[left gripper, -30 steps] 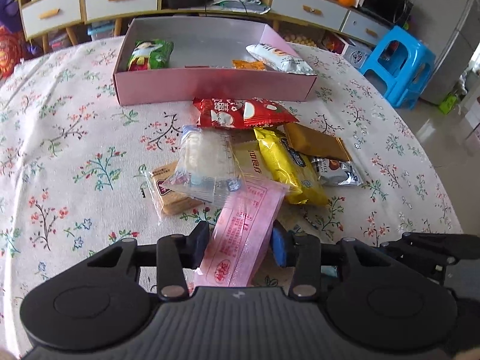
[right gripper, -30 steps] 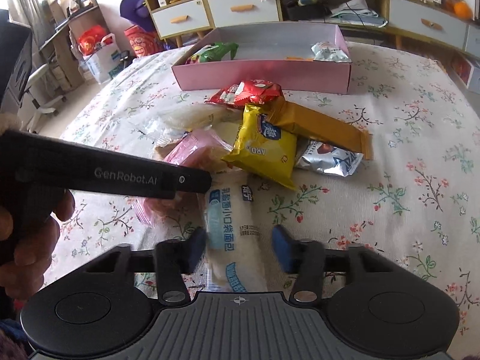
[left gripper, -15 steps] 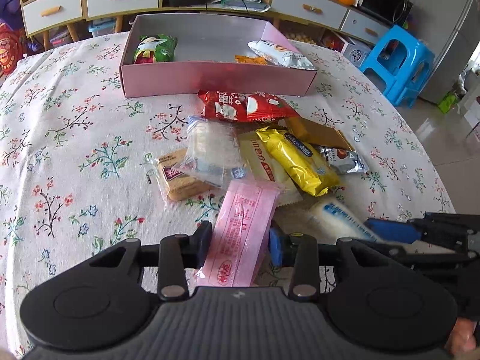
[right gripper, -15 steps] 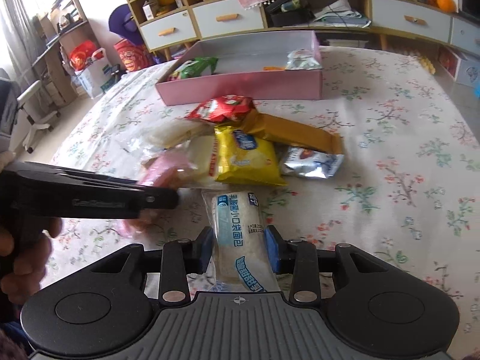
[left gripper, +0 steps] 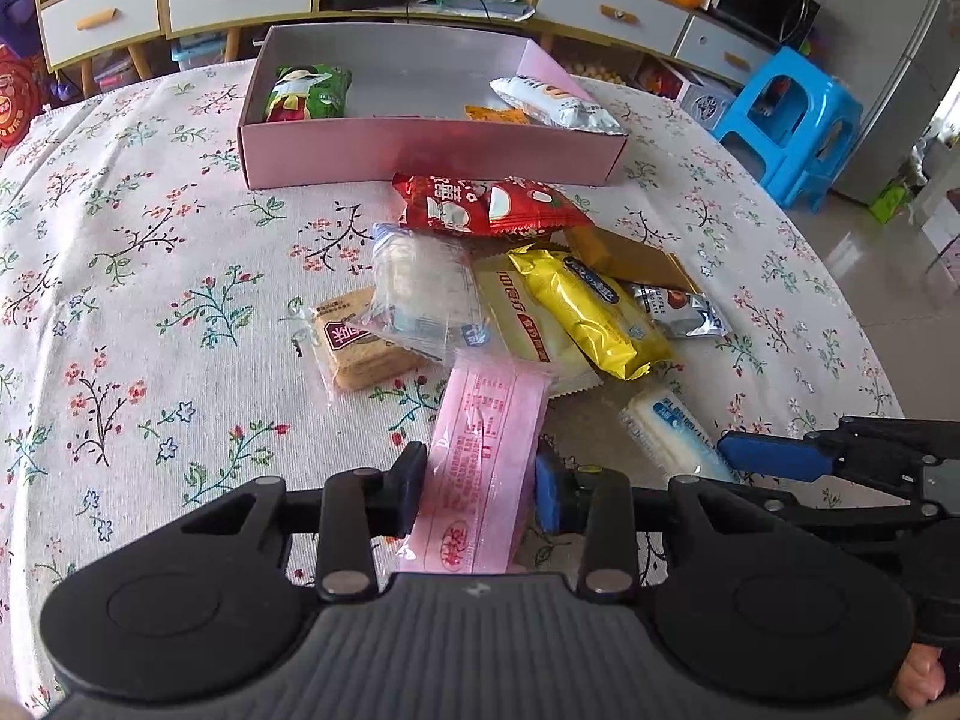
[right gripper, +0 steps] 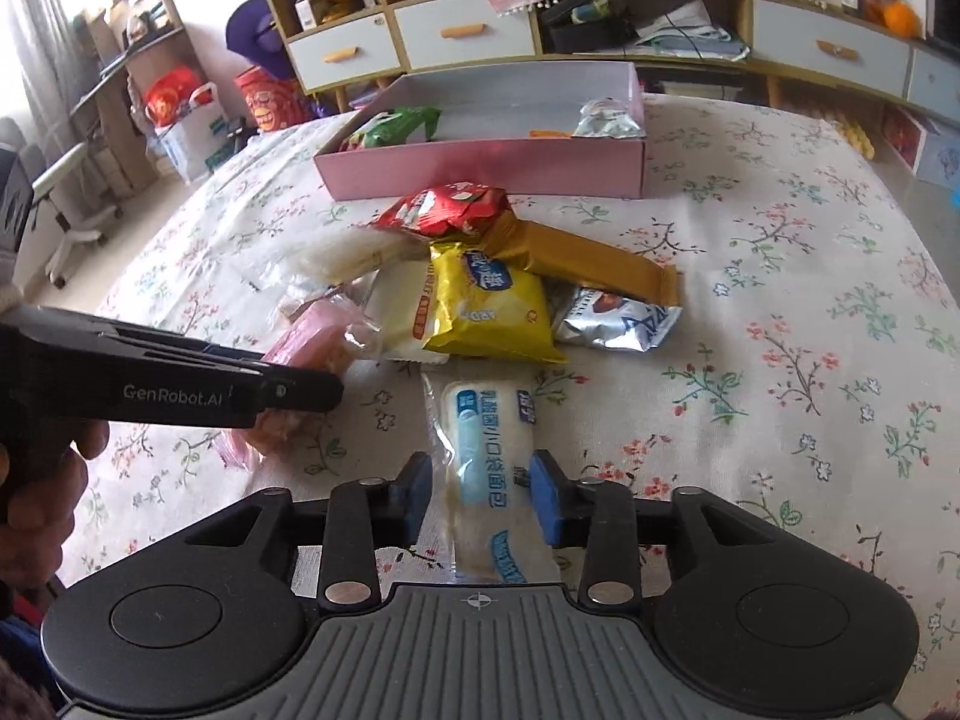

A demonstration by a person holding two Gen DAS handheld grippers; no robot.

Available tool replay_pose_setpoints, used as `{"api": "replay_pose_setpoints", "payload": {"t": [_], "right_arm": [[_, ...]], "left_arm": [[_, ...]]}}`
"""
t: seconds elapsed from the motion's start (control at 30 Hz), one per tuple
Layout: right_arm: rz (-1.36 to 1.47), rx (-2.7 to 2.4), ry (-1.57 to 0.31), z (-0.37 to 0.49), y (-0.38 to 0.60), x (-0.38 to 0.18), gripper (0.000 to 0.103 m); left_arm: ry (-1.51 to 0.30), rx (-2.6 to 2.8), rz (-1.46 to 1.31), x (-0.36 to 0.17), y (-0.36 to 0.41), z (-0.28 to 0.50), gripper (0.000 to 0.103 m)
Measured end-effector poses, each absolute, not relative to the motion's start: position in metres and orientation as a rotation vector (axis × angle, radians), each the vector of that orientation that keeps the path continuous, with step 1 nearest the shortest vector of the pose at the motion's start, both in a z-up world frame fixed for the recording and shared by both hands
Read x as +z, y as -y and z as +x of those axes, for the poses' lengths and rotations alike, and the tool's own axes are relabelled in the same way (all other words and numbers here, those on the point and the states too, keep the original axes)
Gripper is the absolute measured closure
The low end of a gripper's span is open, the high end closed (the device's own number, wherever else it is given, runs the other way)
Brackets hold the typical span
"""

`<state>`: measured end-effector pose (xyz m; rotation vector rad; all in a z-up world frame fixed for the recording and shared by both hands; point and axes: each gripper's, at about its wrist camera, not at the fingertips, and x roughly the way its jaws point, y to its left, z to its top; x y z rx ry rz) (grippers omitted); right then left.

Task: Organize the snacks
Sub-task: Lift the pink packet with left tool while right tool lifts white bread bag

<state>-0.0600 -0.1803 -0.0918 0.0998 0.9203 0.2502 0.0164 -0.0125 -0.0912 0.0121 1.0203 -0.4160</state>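
Both tools gripping packets.
Left tool (left gripper: 480, 489) is pinching pink packet (left gripper: 489, 456); right tool (right gripper: 483, 495) is pinching white bread packet (right gripper: 489, 462), jaws just easing slightly.

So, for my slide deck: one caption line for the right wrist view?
Right gripper clamps a white-and-blue bread packet near the snack pile, pink box beyond.

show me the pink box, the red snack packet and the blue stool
pink box (left gripper: 432, 151), left wrist view, its near wall
red snack packet (left gripper: 480, 207), left wrist view, middle of the wrapper
blue stool (left gripper: 792, 120), left wrist view, its seat edge
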Motion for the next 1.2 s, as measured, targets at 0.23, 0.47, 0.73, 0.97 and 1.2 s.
{"api": "replay_pose_setpoints", "payload": {"t": [0.23,0.47,0.73,0.97,1.2], "right_arm": [[0.07,0.233,-0.933,-0.058,0.18,-0.099,0.067],[0.133,0.238,-0.938,-0.058,0.19,-0.095,0.073],[0.167,0.242,-0.928,-0.061,0.199,-0.091,0.075],[0.18,0.261,-0.905,-0.065,0.204,-0.085,0.076],[0.186,0.261,-0.893,-0.066,0.206,-0.08,0.082]], "left_arm": [[-1.014,-0.455,0.031,-0.09,0.019,0.014,0.069],[-1.011,-0.5,0.05,-0.09,0.025,0.011,0.069],[-0.991,-0.513,0.058,-0.087,0.027,0.008,0.069],[-0.978,-0.512,0.067,-0.084,0.029,0.006,0.069],[-0.979,-0.512,0.061,-0.084,0.028,0.007,0.069]]}}
